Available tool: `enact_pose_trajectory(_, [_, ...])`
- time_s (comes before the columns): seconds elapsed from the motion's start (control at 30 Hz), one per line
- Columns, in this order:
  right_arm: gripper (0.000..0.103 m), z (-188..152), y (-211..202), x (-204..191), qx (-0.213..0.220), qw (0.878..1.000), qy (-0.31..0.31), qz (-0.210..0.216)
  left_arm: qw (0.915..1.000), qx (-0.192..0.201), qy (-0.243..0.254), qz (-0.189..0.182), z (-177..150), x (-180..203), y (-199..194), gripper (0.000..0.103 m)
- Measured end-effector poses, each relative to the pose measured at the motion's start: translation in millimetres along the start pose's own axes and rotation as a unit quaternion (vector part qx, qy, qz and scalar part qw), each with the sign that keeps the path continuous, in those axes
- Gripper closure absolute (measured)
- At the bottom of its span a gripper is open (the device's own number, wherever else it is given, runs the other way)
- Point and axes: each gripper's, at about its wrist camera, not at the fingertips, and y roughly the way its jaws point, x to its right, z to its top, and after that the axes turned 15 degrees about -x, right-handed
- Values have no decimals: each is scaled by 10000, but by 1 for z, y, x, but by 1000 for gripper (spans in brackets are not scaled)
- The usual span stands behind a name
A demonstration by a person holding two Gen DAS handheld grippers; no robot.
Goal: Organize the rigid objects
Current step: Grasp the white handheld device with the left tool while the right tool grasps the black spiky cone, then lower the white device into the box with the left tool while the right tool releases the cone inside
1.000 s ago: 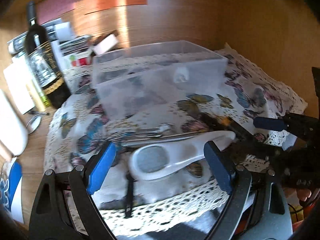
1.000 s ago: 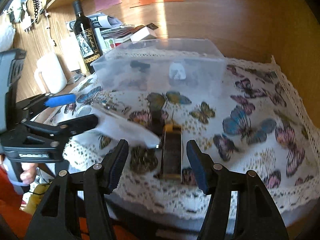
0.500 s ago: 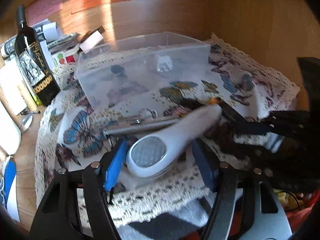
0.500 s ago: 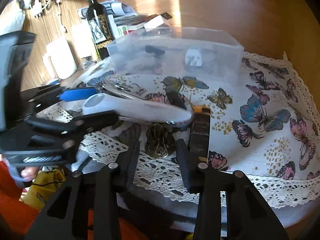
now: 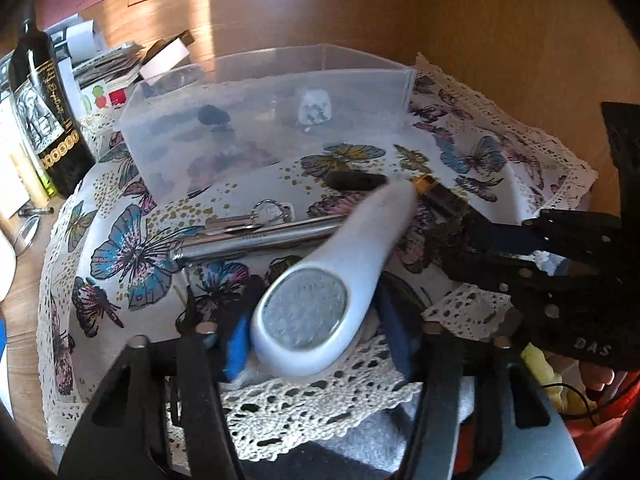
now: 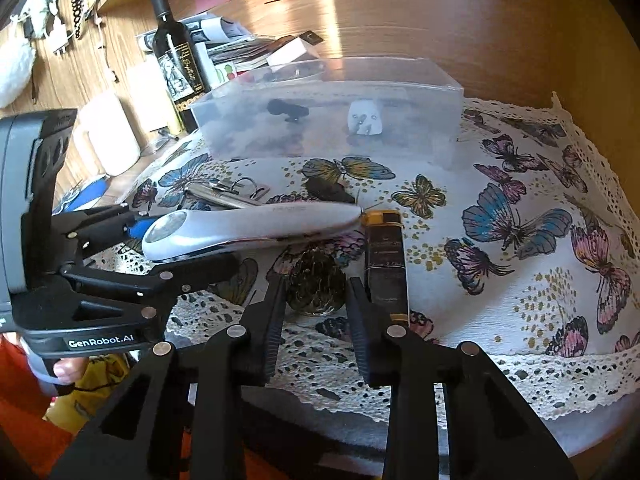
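White lint remover (image 5: 320,292), round head clamped in the left hand-held gripper (image 5: 316,344) as it closed, handle over the steel rod (image 5: 256,240): may snag. Right hand-held gripper (image 6: 316,300) seemingly pinches the dark round ornament (image 6: 316,284); could slip.

The left gripper (image 5: 316,332) has just been closing, and its blue pads now squeeze a white tool. The right gripper (image 6: 316,300), at its 3 o'clock, hugs a small dark round thing.
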Motion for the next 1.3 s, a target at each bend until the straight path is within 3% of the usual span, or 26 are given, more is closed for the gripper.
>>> enact_pose_trajectory(0.37, [75,7,-13,5,238,9997,79,-23,9988,463,15,-160,-3,5,-38,61])
enact_pose_trajectory(0.67, [75,21,-28,5,566,9984,57,-16,9952,952,-78,-201,22,-3,-63,61])
enact_pose_trajectory(0.93, [75,41,-48,7,999,9950,-9,-68,9940,1007,-299,-295,49,-18,-72,62])
enact_pose_trajectory(1.3, [75,72,-60,15,1300,9915,-65,36,9920,1198,-386,42,65,-38,-111,62])
